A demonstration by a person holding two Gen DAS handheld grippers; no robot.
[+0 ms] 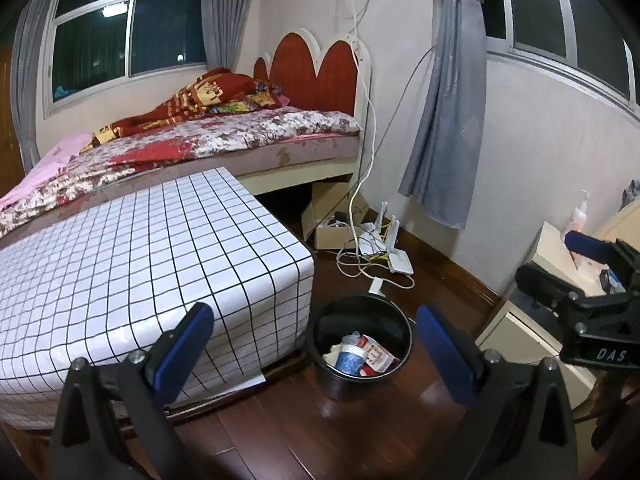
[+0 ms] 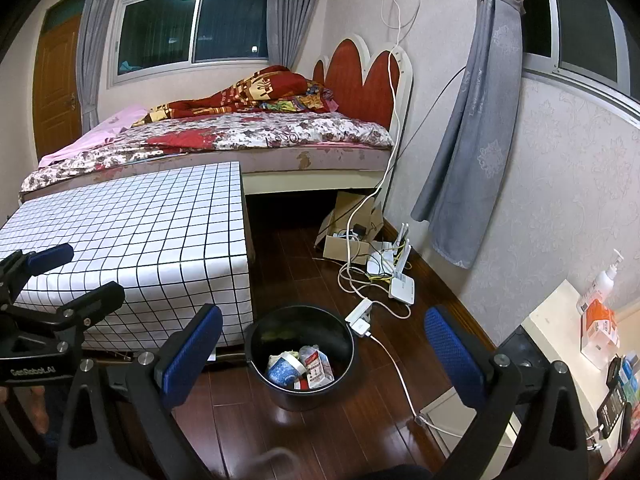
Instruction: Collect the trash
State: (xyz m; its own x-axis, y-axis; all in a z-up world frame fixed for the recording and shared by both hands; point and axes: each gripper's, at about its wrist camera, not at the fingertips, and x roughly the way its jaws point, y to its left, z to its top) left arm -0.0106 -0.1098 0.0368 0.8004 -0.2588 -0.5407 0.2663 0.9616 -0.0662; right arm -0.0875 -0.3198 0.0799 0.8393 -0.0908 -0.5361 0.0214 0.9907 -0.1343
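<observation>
Trash (image 2: 301, 369): already in the bin; a blue-patterned paper cup (image 2: 282, 371), a white-and-red carton (image 2: 318, 366) and some smaller scraps heaped at the bottom, straight ahead of and below both tongs.
Bin (image 2: 299, 318): black, round, upright on the wood floor (image 2: 304, 272), framed between the blue pads of either pair; just beside the corner of the checked surface (image 2: 132, 236).
Left tongs (image 1: 314, 354): spread wide, nothing between the pads, hovering above and short of the bin.
Right tongs (image 2: 323, 354): likewise spread wide and empty, over the near rim of the bin; seen from the left camera off to the right, near the pale cabinet (image 1: 532, 344).
Surface: checked cloth top bare as far as visible; nothing on it to pick up.
Floor beyond the bin: white router (image 2: 402, 286), power strip (image 2: 360, 318), tangled cables (image 2: 360, 276) and an open cardboard box (image 2: 348, 240) under the bed (image 2: 240, 136); judged fixtures, not litter.
Cabinet top, right of the tongs: pump bottle (image 2: 602, 278) and orange-white box (image 2: 598, 326); judged belongings, unclear if any counts as trash.
Progress: judged near the end or finished; no loose litter visible outside the bin.
Left to do: at most a last check of areas outside the views.
</observation>
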